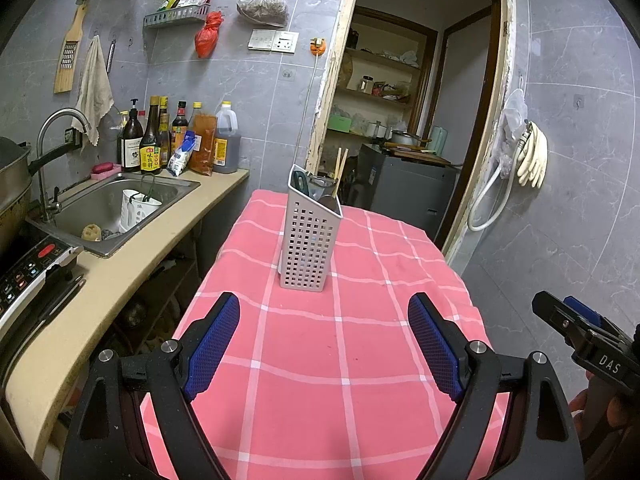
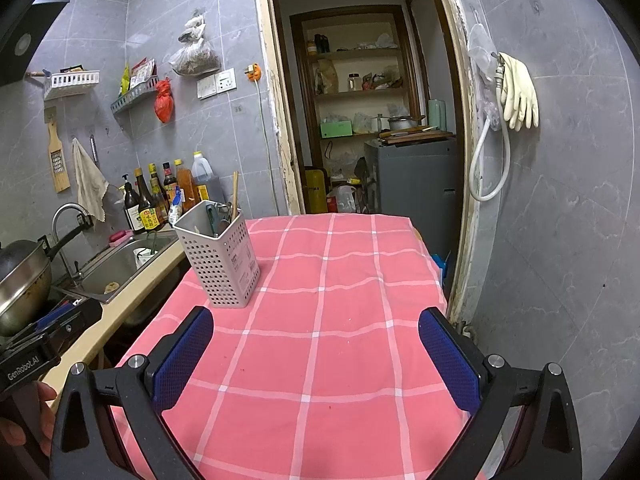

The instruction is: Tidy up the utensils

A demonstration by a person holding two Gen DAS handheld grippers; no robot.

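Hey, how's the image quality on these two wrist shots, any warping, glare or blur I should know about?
Left wrist view: strong fisheye bending of the door frame, dark corner vignette, utensil holder sharp, light flat, no harsh glare. Right wrist view: same curved edges, tablecloth evenly lit, holder crisp, back room dimmer; both open claws, left claw and right claw, are in focus.

- We are in a small home kitchen, walled in grey tile.
- Our landmark is the steel sink [image 1: 120,200], set in a beige counter.
- Behind the sink we see sauce and oil bottles [image 1: 152,140].
- Above the sink a towel [image 1: 94,88] and a wooden grater [image 1: 70,50] hang.
- Left of the sink sits a wok [image 2: 22,280].
- Right of the sink a doorway shows pantry shelves [image 2: 352,92].
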